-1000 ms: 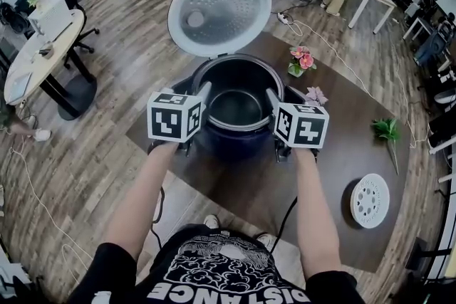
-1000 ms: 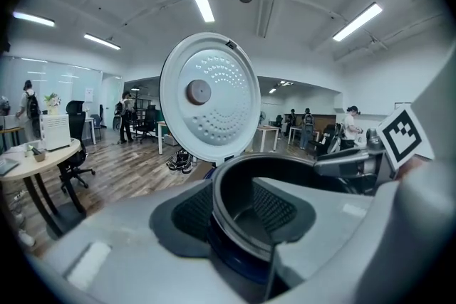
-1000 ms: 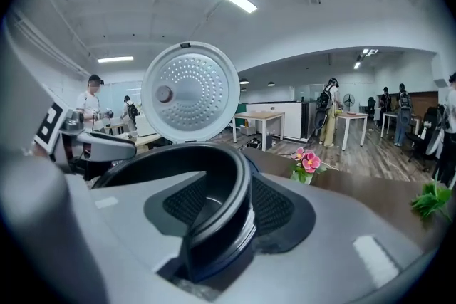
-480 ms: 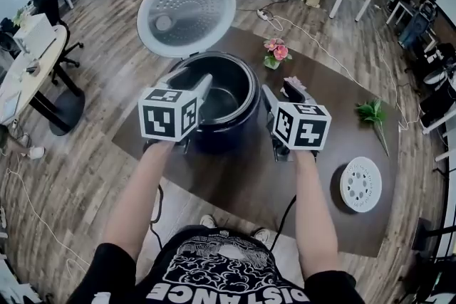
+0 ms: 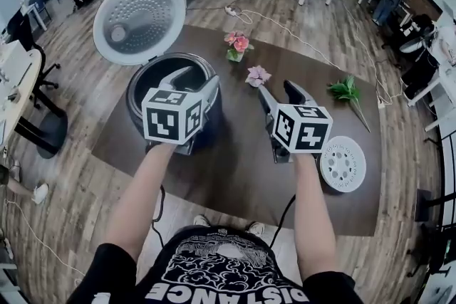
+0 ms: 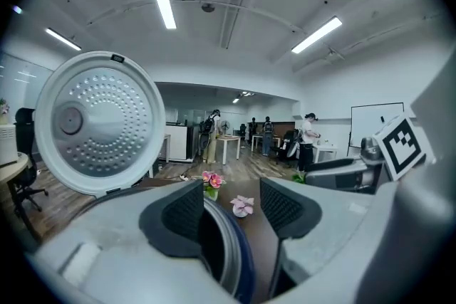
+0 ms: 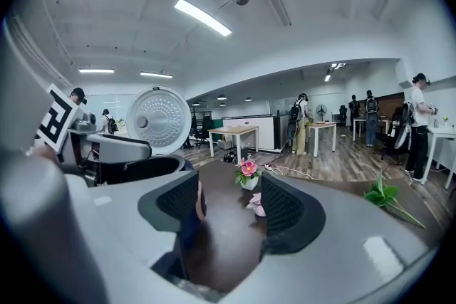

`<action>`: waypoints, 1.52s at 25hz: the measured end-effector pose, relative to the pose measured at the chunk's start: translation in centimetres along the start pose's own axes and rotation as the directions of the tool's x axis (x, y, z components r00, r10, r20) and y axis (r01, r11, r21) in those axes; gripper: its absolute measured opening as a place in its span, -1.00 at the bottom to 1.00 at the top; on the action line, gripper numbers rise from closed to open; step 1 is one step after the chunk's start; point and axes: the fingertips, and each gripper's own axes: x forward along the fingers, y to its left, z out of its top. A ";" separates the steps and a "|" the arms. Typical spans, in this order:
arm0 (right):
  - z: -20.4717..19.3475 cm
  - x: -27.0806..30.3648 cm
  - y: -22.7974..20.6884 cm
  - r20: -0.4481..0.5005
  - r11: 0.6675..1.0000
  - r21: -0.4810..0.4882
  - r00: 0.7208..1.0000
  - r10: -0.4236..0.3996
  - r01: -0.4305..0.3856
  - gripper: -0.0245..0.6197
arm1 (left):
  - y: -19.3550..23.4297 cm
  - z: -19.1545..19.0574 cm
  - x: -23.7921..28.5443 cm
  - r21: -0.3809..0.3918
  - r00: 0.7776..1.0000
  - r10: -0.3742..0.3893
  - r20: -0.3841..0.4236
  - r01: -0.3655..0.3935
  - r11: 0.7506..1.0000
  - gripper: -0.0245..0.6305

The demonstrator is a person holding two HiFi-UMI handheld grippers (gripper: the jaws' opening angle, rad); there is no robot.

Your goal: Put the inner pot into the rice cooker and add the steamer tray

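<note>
The dark rice cooker (image 5: 146, 92) stands at the table's left with its round white lid (image 5: 139, 19) tipped up behind it. The inner pot (image 5: 165, 73) sits inside it; its metal rim (image 6: 226, 253) shows low between the left jaws. My left gripper (image 5: 197, 78) hovers over the cooker's right rim. Its jaws are opening and no pad touches anything. My right gripper (image 5: 279, 92) is over bare table to the right of the cooker, jaws opening with nothing between them. The white steamer tray (image 5: 343, 164) lies flat on the table at the right.
The dark table (image 5: 242, 174) also carries a pink flower in a small vase (image 5: 239, 45), a paler flower (image 5: 256, 75) just beyond my right gripper and a green sprig (image 5: 347, 90). Desks, chairs and people stand on the wooden floor around it.
Both grippers have left the cooker's two sides, risen and shifted right, and their jaws have widened. The pot stays in the cooker.
</note>
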 end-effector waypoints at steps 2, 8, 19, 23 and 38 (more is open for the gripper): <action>-0.1 -1.3 -1.6 0.005 1.000 0.010 1.000 -0.020 0.020 -0.05 | -2.0 0.0 1.1 0.006 0.999 -0.034 -0.005 0.034 0.999 -0.18; -1.0 -5.4 -6.7 0.019 0.994 0.040 0.994 -0.104 0.103 -0.01 | -8.0 -0.6 4.2 0.027 0.990 -0.135 -0.031 0.136 0.990 -0.15; -3.9 -14.3 -15.7 0.007 0.955 0.113 0.961 -0.277 0.274 0.04 | -19.9 -2.1 8.3 0.045 0.949 -0.304 -0.080 0.308 0.950 -0.08; -5.2 -17.6 -19.3 -0.003 0.931 0.151 0.942 -0.335 0.331 0.04 | -24.4 -2.9 9.7 0.048 0.929 -0.356 -0.104 0.362 0.931 -0.08; -11.9 -26.8 -29.1 -0.072 0.848 0.258 0.885 -0.461 0.463 0.05 | -37.4 -7.5 13.8 0.027 0.858 -0.468 -0.213 0.484 0.875 -0.05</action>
